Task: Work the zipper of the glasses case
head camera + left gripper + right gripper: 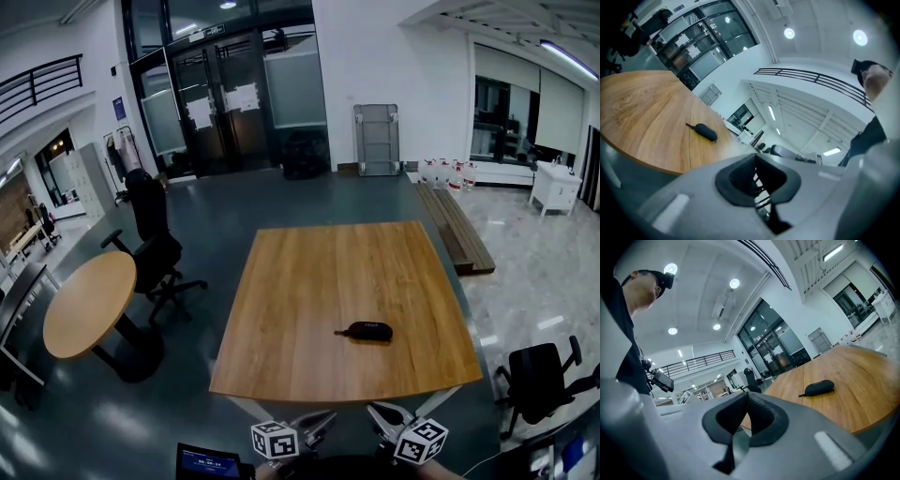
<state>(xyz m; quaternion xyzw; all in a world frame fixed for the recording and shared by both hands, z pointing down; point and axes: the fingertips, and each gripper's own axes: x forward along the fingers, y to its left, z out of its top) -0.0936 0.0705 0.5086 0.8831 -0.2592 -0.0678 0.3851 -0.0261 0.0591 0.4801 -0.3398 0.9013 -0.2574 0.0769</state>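
Square wooden table (309, 281), one black zipped glasses case (369, 330) near its front edge

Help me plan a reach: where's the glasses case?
Head view: the glasses case lies on the wooden table, right of centre, toward the near edge.

Your left gripper (754, 180) and right gripper (746, 420) are both grey, with black bumpy pads (739, 180) at the tips. Each one has a white cube (275, 439) on it with black square marks. You wear a black top (623, 357), and a small dark camera (667, 280) sits on your head.
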